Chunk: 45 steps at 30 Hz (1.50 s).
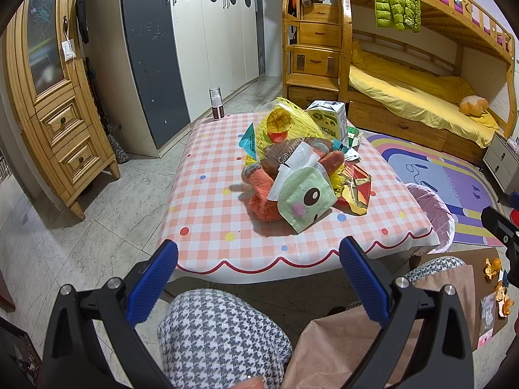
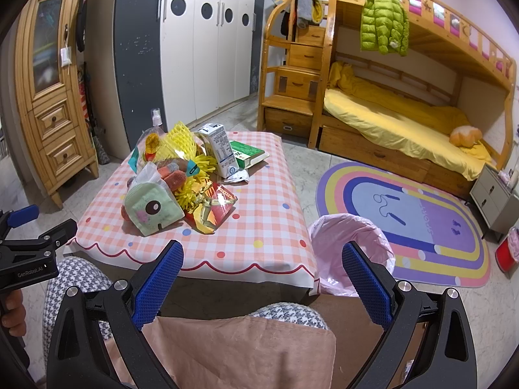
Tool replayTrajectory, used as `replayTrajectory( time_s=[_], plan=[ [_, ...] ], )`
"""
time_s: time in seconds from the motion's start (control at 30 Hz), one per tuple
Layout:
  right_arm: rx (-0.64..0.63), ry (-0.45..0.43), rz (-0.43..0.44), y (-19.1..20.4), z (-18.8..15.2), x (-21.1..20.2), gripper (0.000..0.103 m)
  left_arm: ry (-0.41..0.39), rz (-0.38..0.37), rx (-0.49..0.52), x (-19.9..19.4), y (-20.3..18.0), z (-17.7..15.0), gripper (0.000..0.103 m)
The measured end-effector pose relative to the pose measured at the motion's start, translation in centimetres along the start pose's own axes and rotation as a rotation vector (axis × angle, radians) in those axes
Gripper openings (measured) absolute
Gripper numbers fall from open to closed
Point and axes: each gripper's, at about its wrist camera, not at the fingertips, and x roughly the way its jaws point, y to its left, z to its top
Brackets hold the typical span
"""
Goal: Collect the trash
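Two sets of tongs hang spread wide and empty over the person's houndstooth-clad knees, short of the desk: the left tongs (image 1: 259, 278) and the right tongs (image 2: 262, 278), blue pads well apart on both. The desk (image 2: 259, 227) wears a pink checked cloth with coloured dots and a scalloped red edge. The trash lies heaped near its middle — a green tissue pouch with a cartoon eye (image 1: 306, 199) at the front, white tissue sticking out of its top, resting against an orange glove (image 1: 262, 201). Behind these sit a yellow mango snack bag (image 1: 285, 126) and a milk carton (image 1: 327, 120), which stands upright in the left view. A red-and-gold wrapper (image 2: 212, 210) lies just right of the pouch, touching yellow foam netting (image 2: 194, 178). A green box (image 2: 248, 155) lies flat beside the carton. A small spray bottle (image 1: 216, 103) stands alone at the far left corner. On the floor, just off the desk's near right corner, stands a bin lined with a pink bag (image 2: 350, 246), mouth open, beside a rainbow rug (image 2: 421, 220).
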Motion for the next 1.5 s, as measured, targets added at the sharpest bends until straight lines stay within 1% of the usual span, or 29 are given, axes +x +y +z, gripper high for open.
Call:
replayTrajectory(
  time_s=[0.3, 0.53, 0.63, 0.67, 0.7, 0.83, 0.9, 0.97, 1.07, 1.13, 1.17, 1.23, 1.33, 1.43, 1.5],
  plan=[
    [0.001, 0.002, 0.0, -0.2, 0.0, 0.4, 0.097, 0.009, 0.004, -0.004, 0.1, 0.0, -0.1, 0.096],
    [0.0, 0.007, -0.002, -0.4, 0.0, 0.8, 0.097, 0.024, 0.003, -0.002, 1.0, -0.1, 0.0, 0.096],
    [-0.001, 0.005, -0.003, -0.4, -0.1, 1.2, 0.097, 0.014, 0.028, 0.0, 1.4, 0.2, 0.3, 0.096],
    [0.0, 0.005, 0.0, -0.5, 0.2, 1.9, 0.097, 0.008, 0.036, -0.001, 1.6, 0.3, 0.4, 0.096],
    [0.0, 0.003, 0.007, -0.5, 0.2, 2.1, 0.097, 0.002, 0.034, -0.005, 1.7, 0.5, 0.5, 0.096],
    [0.0, -0.005, 0.033, -0.5, 0.4, 3.0, 0.097, 0.006, -0.011, -0.031, 2.5, 1.2, 0.9, 0.096],
    [0.001, -0.004, 0.039, -0.4, 0.6, 3.6, 0.097, 0.015, -0.035, -0.02, 3.2, 1.2, 1.1, 0.096],
    [0.003, 0.002, 0.052, -0.2, 0.8, 4.2, 0.097, 0.027, -0.029, -0.018, 4.1, 1.2, 1.1, 0.096],
    [0.021, 0.011, 0.062, -0.2, 1.2, 5.0, 0.097, 0.025, -0.05, -0.022, 5.1, 1.2, 1.2, 0.096],
    [0.052, 0.014, 0.085, -0.5, 1.4, 5.6, 0.097, 0.025, -0.032, 0.004, 5.9, 0.8, 1.2, 0.096],
    [0.066, 0.012, 0.102, -0.6, 1.5, 5.9, 0.097, 0.026, -0.039, 0.013, 6.3, 0.6, 1.3, 0.096],
    [0.063, -0.006, 0.103, -0.4, 1.7, 6.3, 0.097, 0.038, -0.078, 0.019, 7.2, 0.5, 1.4, 0.096],
    [0.013, 0.013, 0.084, 0.3, 1.9, 7.4, 0.097, 0.049, -0.128, 0.023, 8.5, 0.0, 1.8, 0.096],
    [-0.042, 0.037, 0.04, 1.0, 1.9, 8.5, 0.097, 0.045, -0.162, 0.034, 9.7, -0.4, 2.3, 0.089],
    [-0.057, 0.05, 0.04, 1.1, 1.9, 9.3, 0.096, 0.042, -0.176, 0.06, 10.5, -0.8, 2.6, 0.084]
  ],
)
